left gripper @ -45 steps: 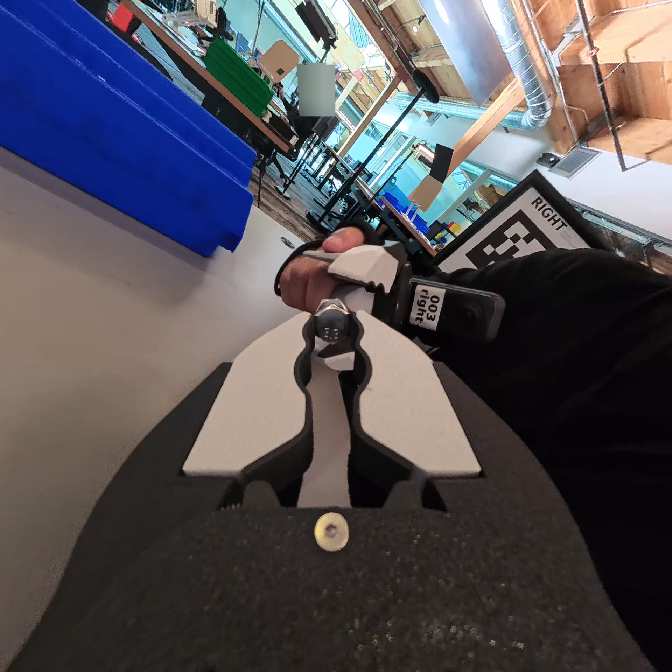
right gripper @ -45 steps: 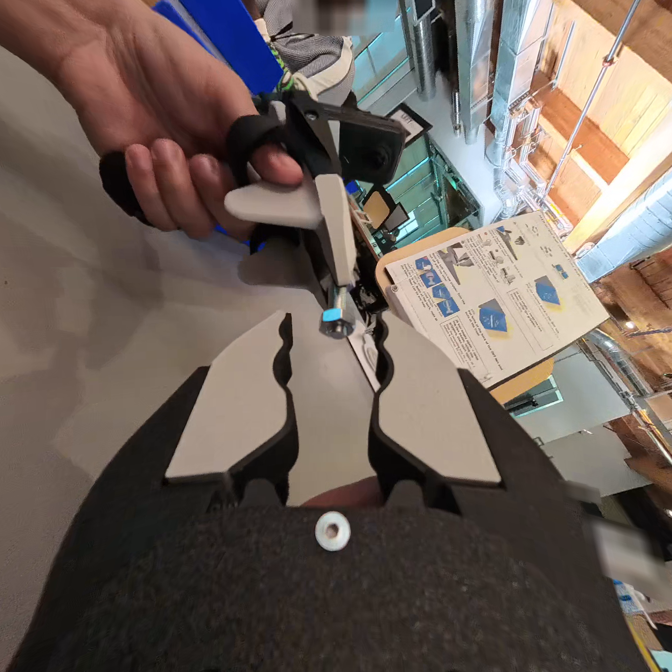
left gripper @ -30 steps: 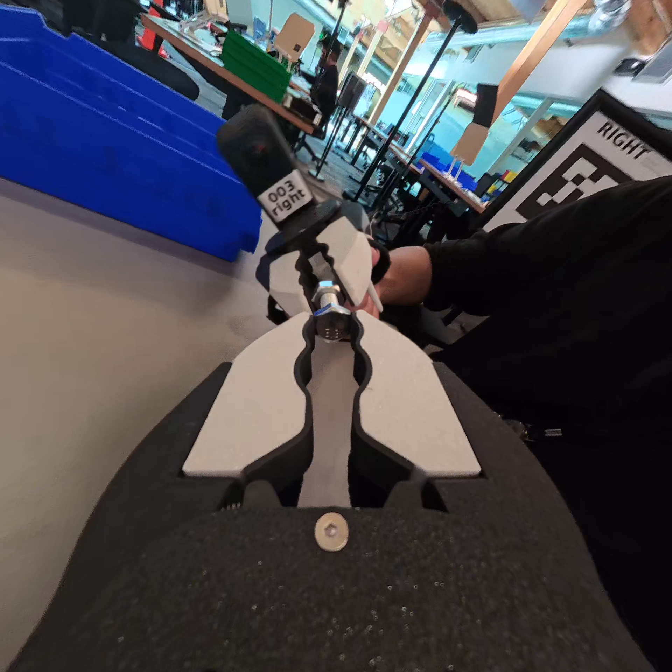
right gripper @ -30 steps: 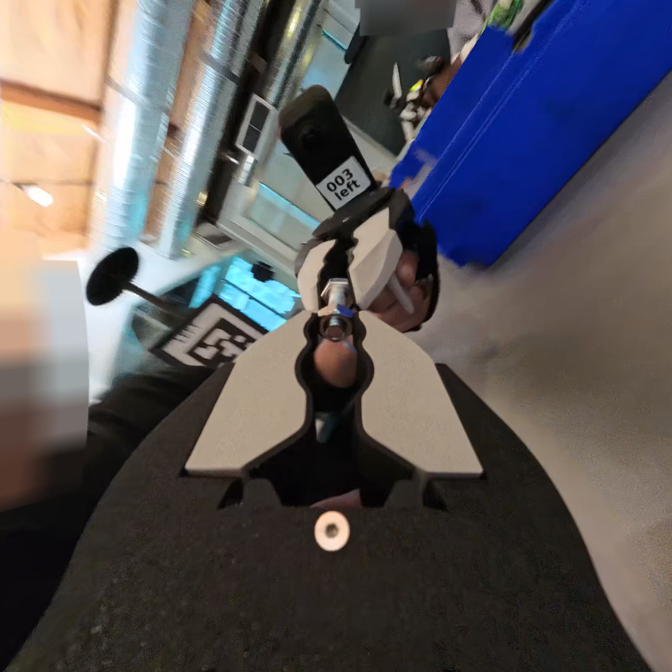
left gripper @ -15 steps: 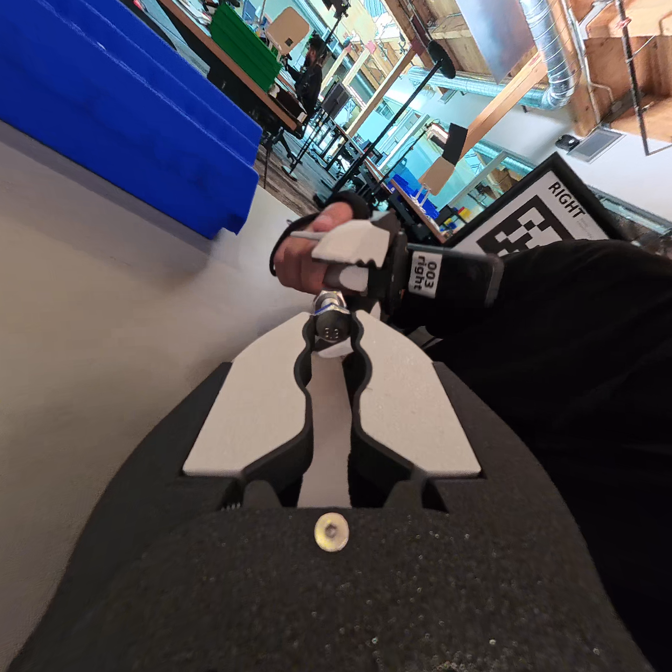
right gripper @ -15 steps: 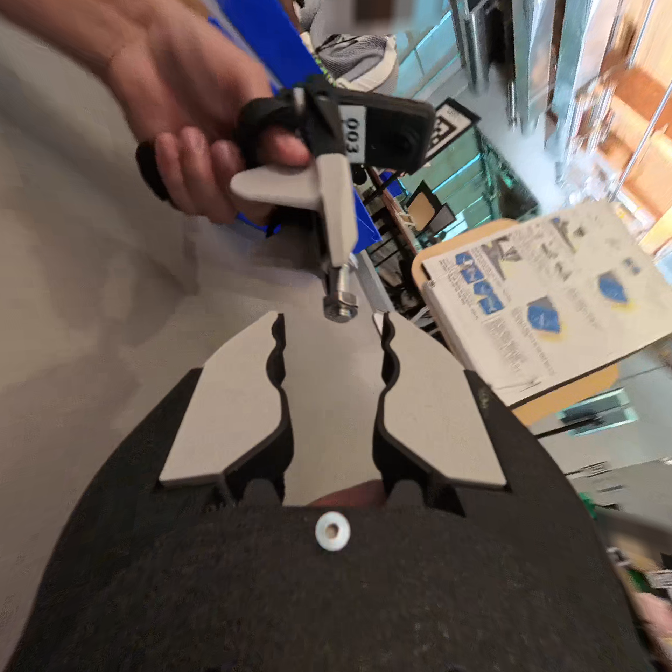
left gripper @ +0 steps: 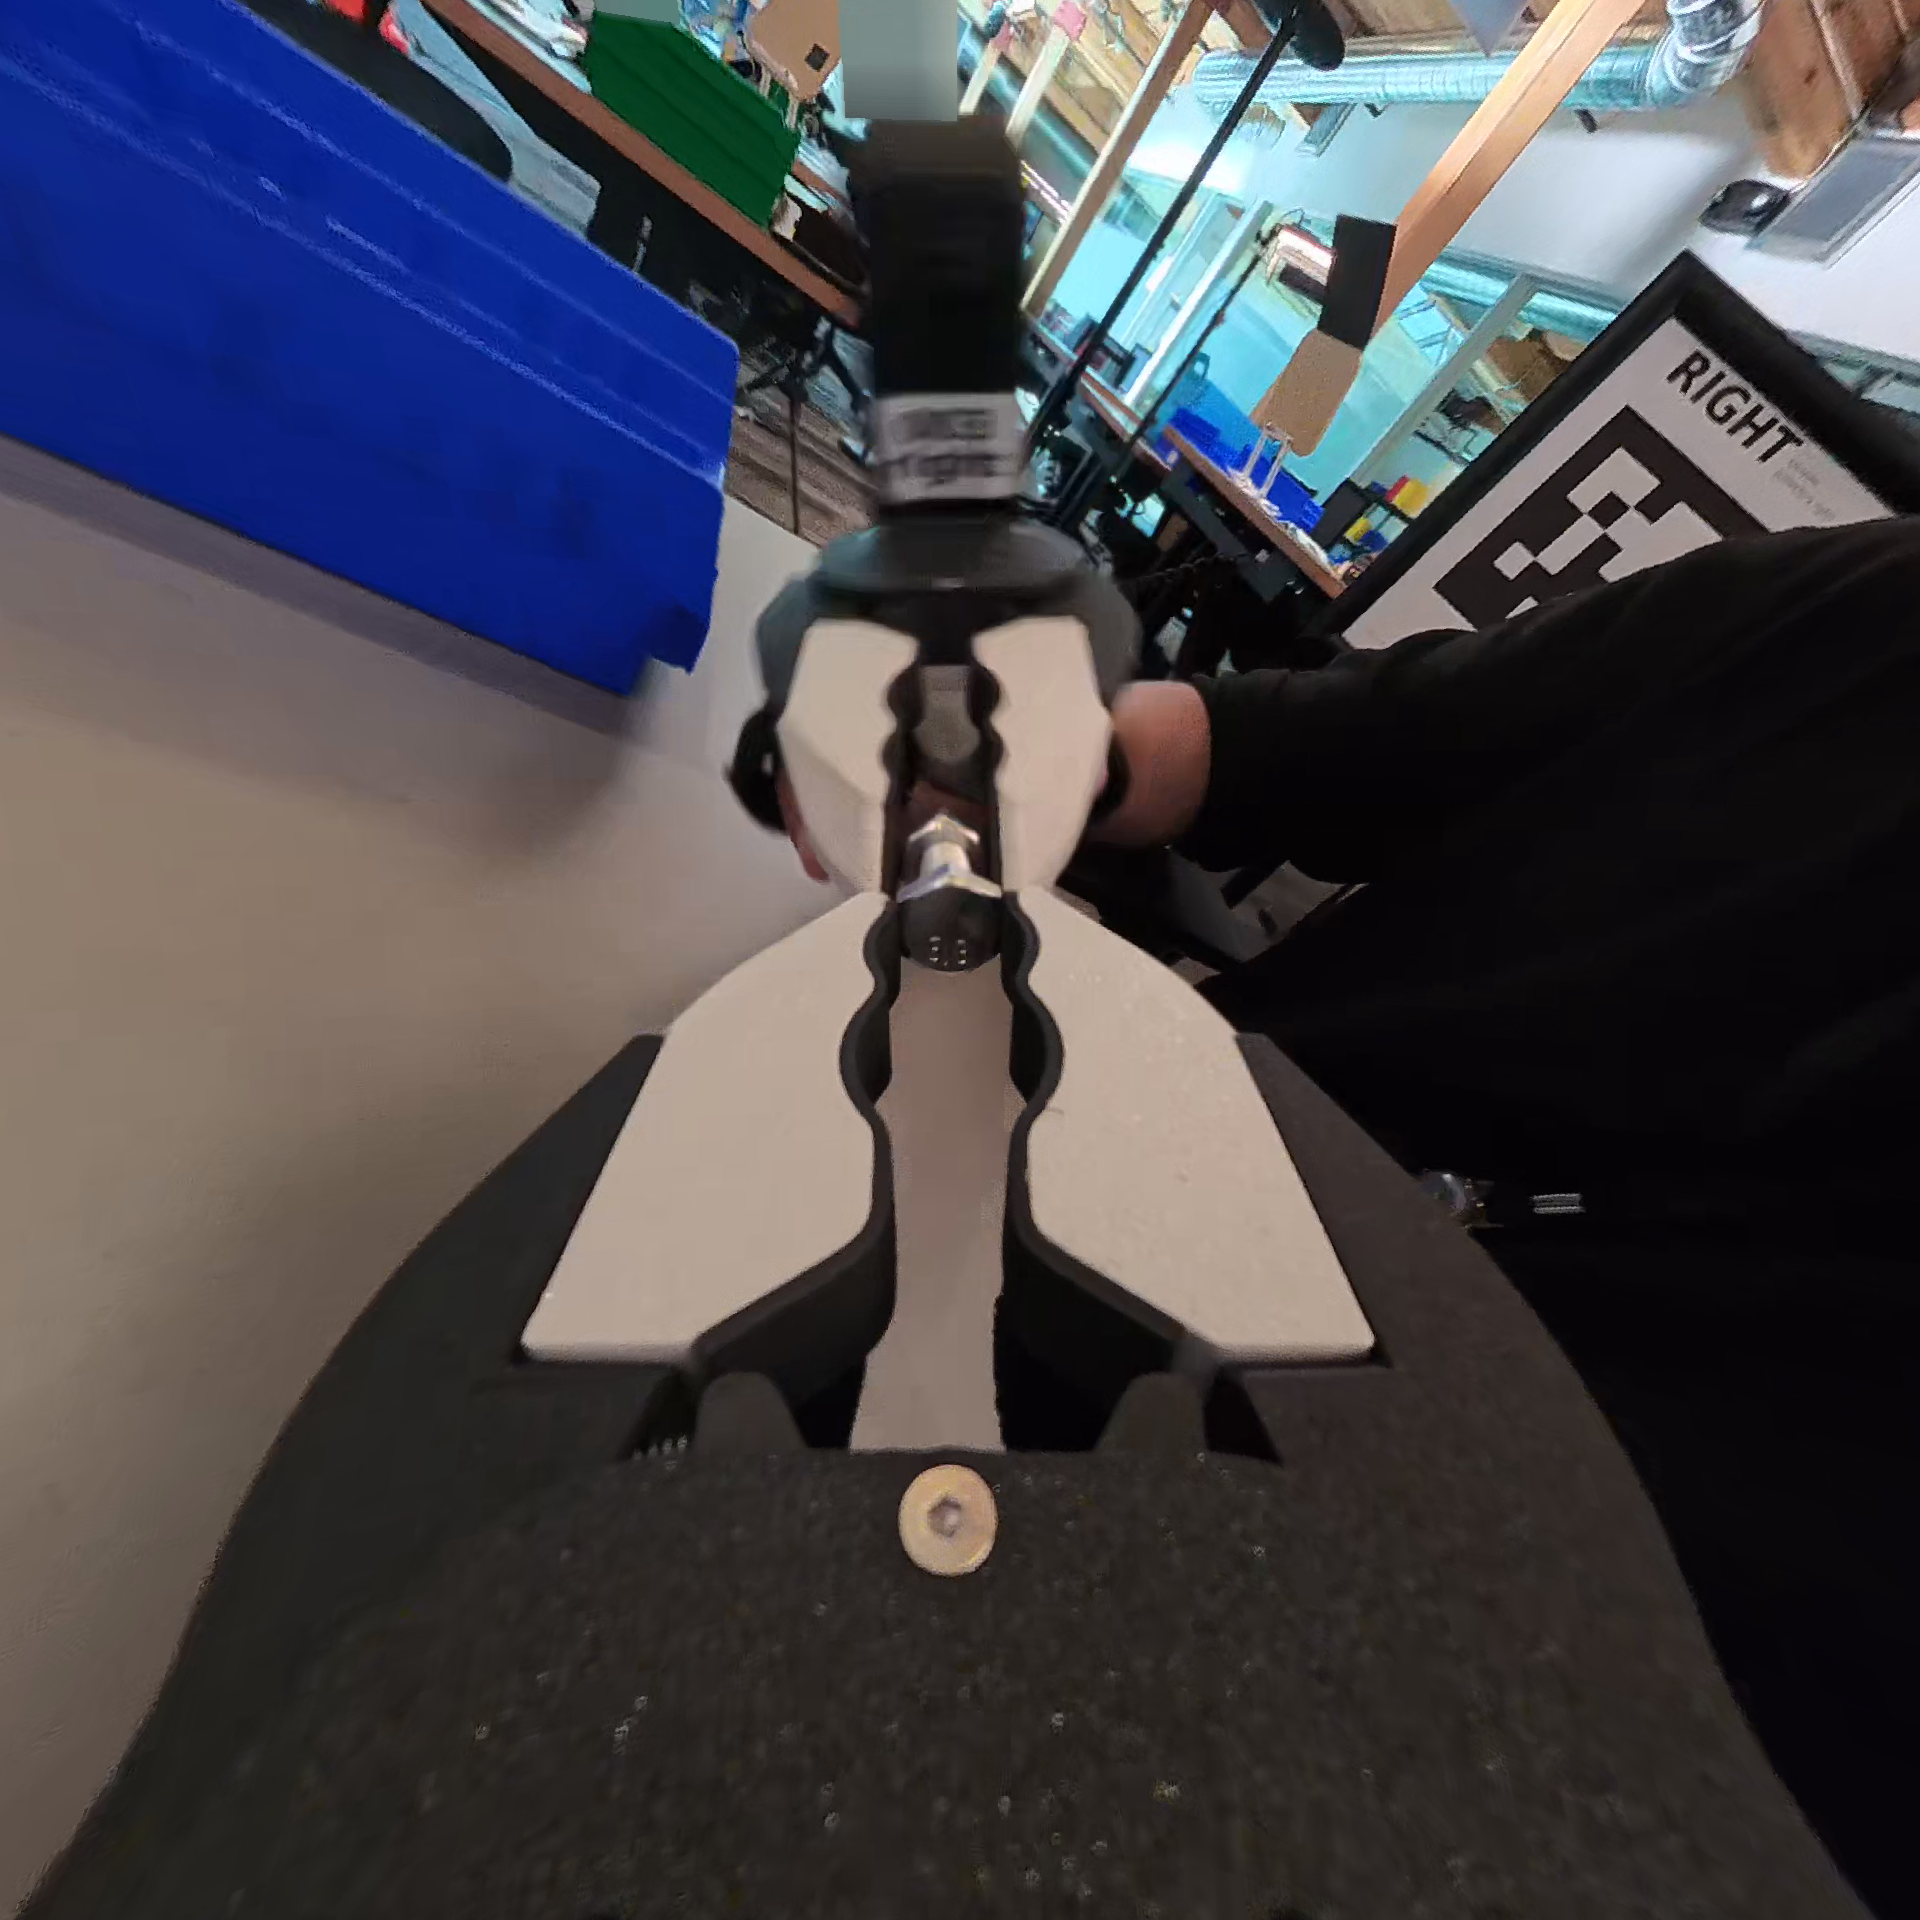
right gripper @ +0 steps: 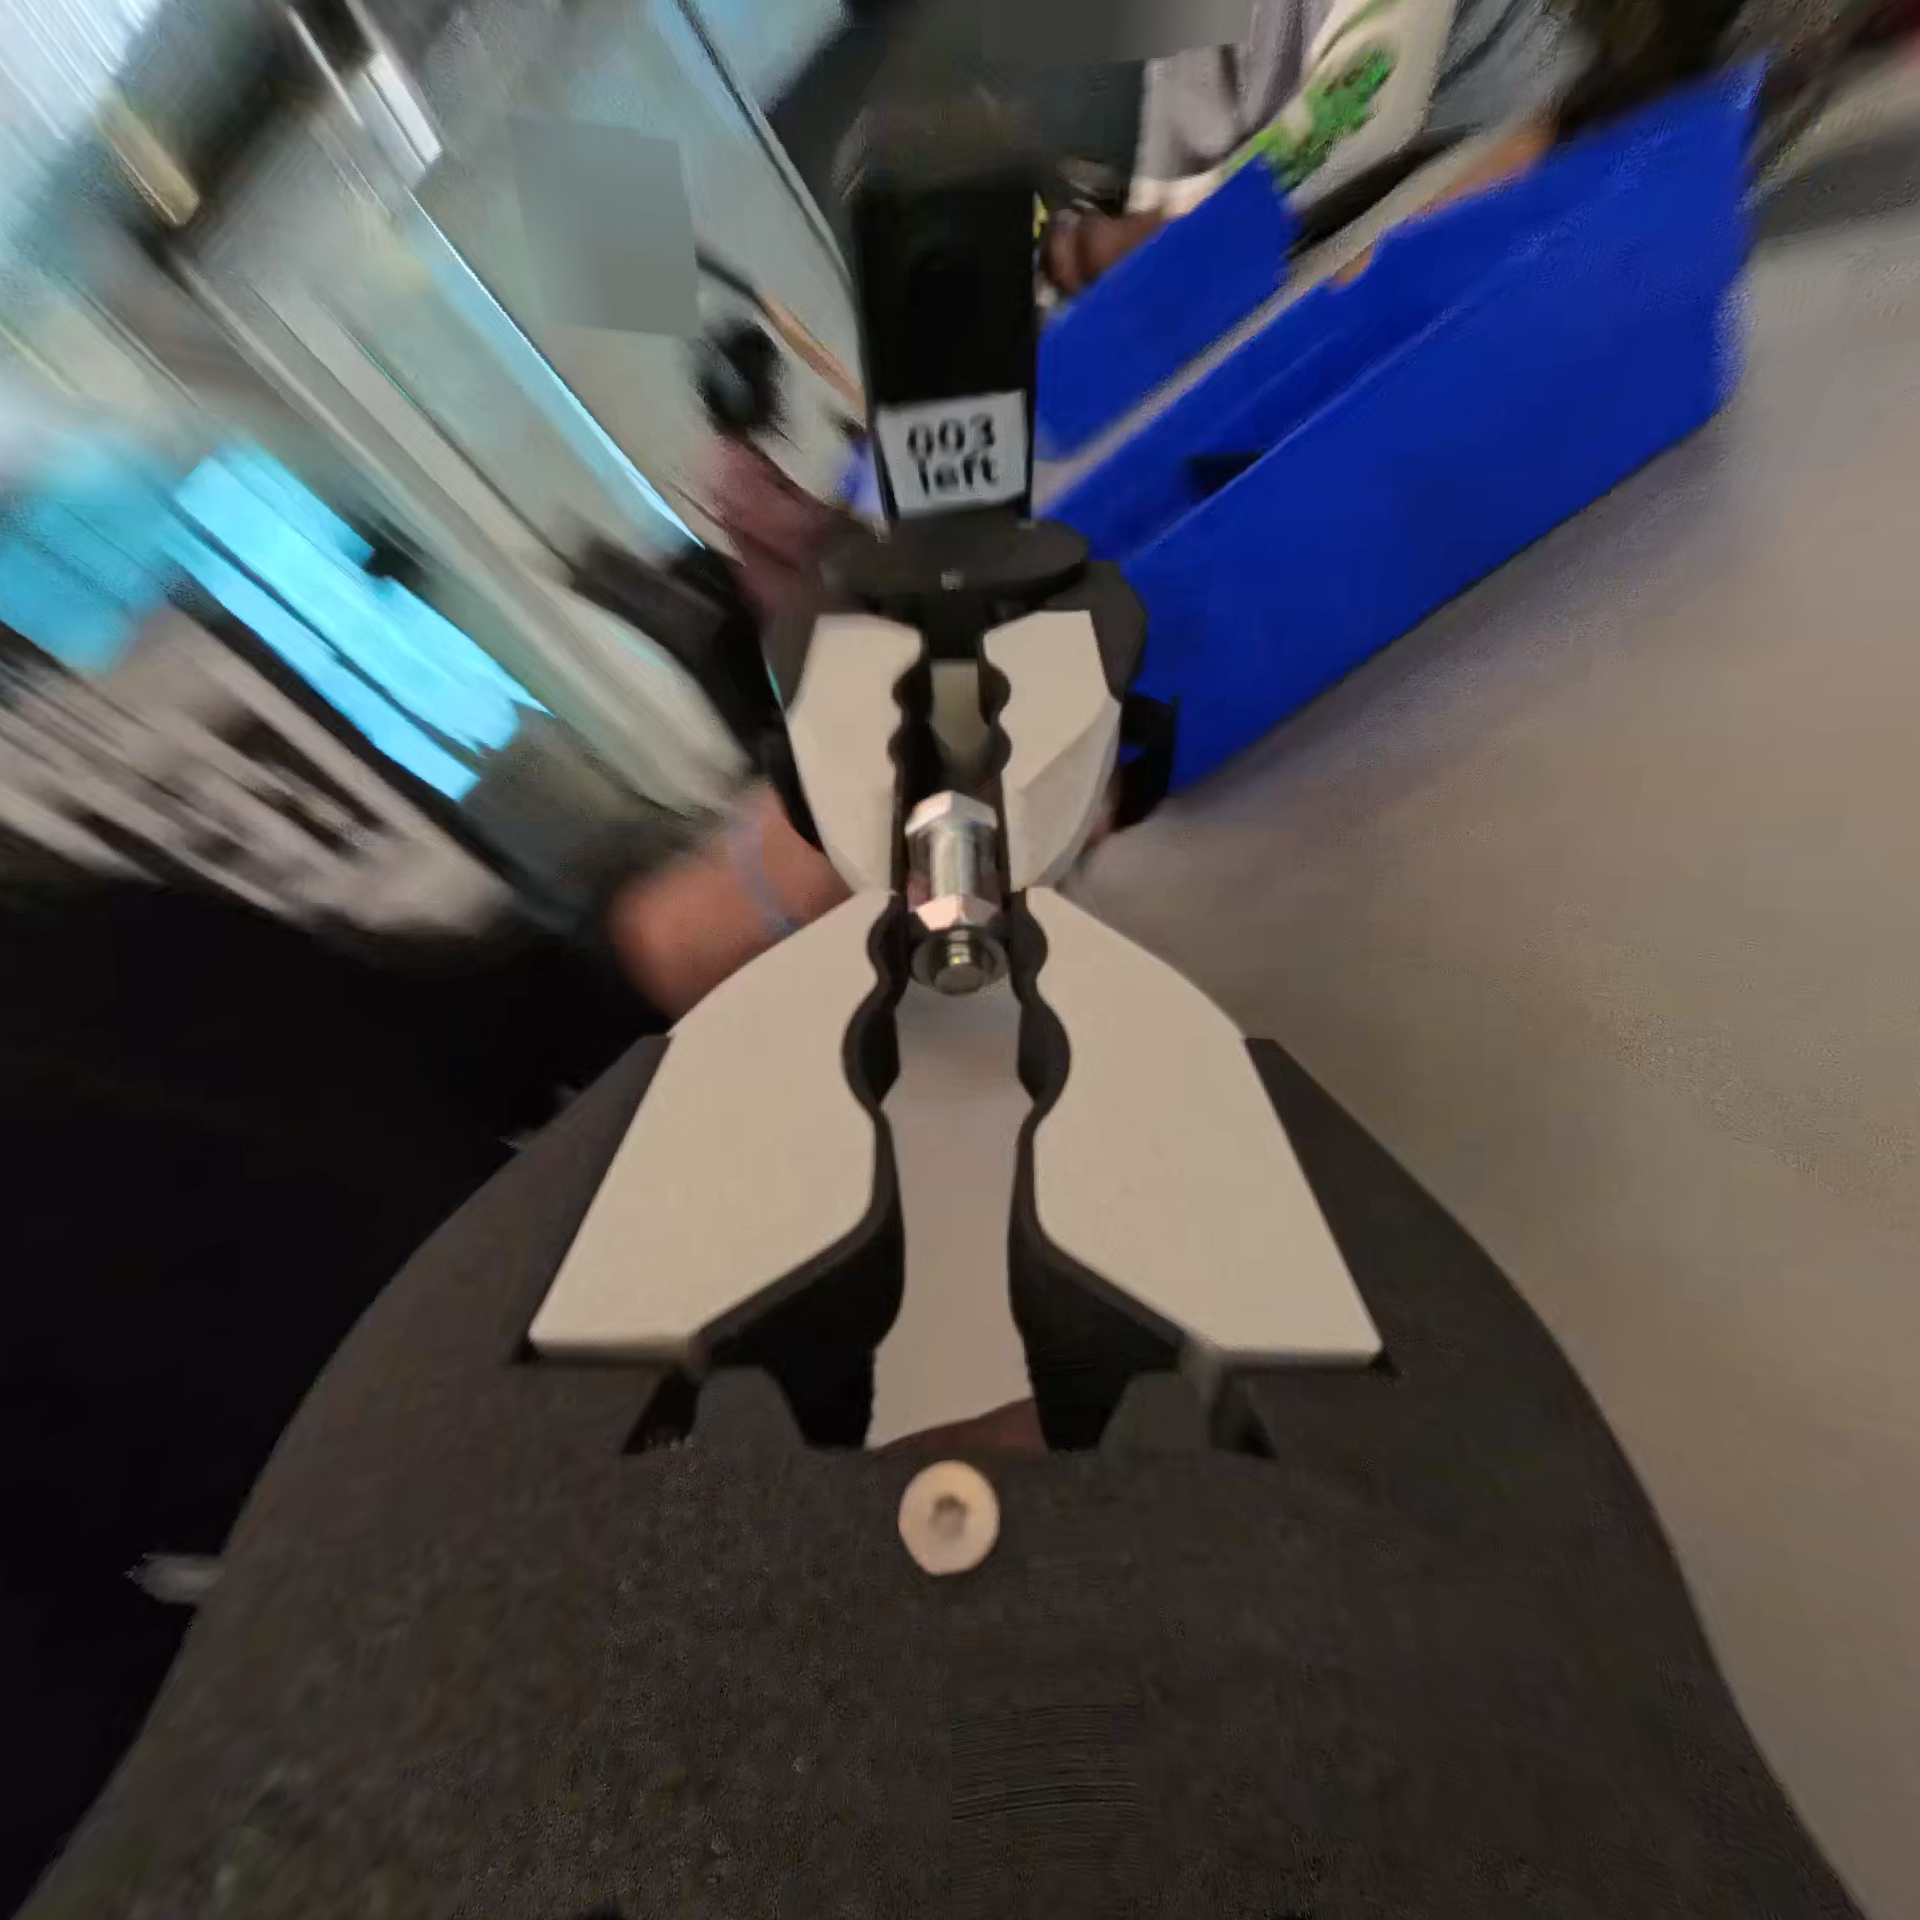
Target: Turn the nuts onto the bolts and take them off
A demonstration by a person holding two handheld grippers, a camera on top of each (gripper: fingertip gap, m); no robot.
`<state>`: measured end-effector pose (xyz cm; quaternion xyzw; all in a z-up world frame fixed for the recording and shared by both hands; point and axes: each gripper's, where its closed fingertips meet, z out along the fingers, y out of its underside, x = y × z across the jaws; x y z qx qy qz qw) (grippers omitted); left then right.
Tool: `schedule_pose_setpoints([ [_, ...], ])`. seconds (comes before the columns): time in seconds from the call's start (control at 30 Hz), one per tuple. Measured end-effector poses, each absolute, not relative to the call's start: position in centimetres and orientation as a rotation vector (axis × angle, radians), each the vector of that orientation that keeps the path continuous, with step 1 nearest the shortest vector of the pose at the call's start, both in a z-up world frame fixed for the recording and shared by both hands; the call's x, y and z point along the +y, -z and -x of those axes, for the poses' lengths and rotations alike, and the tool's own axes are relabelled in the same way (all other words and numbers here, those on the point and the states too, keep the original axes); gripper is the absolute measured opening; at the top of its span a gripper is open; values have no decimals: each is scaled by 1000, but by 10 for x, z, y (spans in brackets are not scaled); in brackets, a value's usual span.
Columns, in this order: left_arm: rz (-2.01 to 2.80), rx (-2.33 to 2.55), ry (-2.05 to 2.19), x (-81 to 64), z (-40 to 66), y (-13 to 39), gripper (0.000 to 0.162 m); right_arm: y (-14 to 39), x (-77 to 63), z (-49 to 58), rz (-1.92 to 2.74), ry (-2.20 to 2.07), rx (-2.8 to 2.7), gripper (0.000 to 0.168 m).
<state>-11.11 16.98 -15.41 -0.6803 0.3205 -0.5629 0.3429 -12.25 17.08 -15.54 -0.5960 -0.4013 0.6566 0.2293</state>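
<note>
A steel bolt is held by its head in my left gripper, which is shut on it above the grey table. The shaft points straight at my right gripper, which faces the left one tip to tip. A hex nut sits on the shaft near its end. The right jaws are closed around the nut. In the right wrist view the left gripper holds the bolt head beyond the nut. In the left wrist view the right gripper stands upright over the shaft.
Blue bins stand on the table behind the grippers and also show in the right wrist view. A person's black sleeve reaches in from the right. A black-and-white marker board stands behind it.
Half a second ago my right gripper was open and rolled onto its side beside the bolt. It has rolled back upright and closed on the nut. The left gripper kept its grip on the bolt.
</note>
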Motion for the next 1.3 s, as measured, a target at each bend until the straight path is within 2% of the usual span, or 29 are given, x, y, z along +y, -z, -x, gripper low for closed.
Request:
schedule_pose_setpoints([
  [0.07, 1770, 857, 1358, 173, 113, 156, 17, 151, 177, 124, 1799, -2316, -771, 18],
  [0.13, 1804, 883, 1285, 175, 116, 162, 17, 155, 180, 126, 1823, -2504, -626, 18],
  [0.23, 1761, 828, 1363, 177, 119, 154, 17, 147, 178, 126, 1685, -2444, -672, 32],
  [0.33, 1722, 765, 1400, 182, 127, 146, 17, 153, 176, 127, 1638, -2136, -857, 47],
  [0.37, 1714, 751, 1416, 183, 129, 145, 17, 155, 176, 127, 1611, -2040, -907, 47],
  [0.47, 1711, 740, 1429, 183, 130, 146, 17, 154, 185, 123, 1529, -1818, -922, 42],
  [0.63, 1715, 780, 1436, 178, 121, 148, 17, 156, 185, 124, 1529, -1810, -941, 39],
  [0.73, 1737, 794, 1427, 178, 117, 154, 17, 156, 182, 122, 1516, -1830, -975, 18],
  [0.93, 1729, 768, 1445, 178, 116, 151, 17, 152, 181, 119, 1513, -1795, -1028, 18],
  [0.97, 1740, 753, 1429, 178, 117, 151, 21, 151, 182, 118, 1511, -1790, -1026, 17],
  [1.07, 1727, 652, 1430, 170, 121, 139, 67, 142, 186, 113, 1497, -1735, -1016, 17],
  [1.17, 1619, 532, 1410, 144, 128, 135, 71, 115, 200, 98, 1443, -1617, -995, 18],
  [1.3, 1631, 429, 1416, 117, 129, 153, 69, 39, 251, 46, 1330, -1274, -914, 17],
])
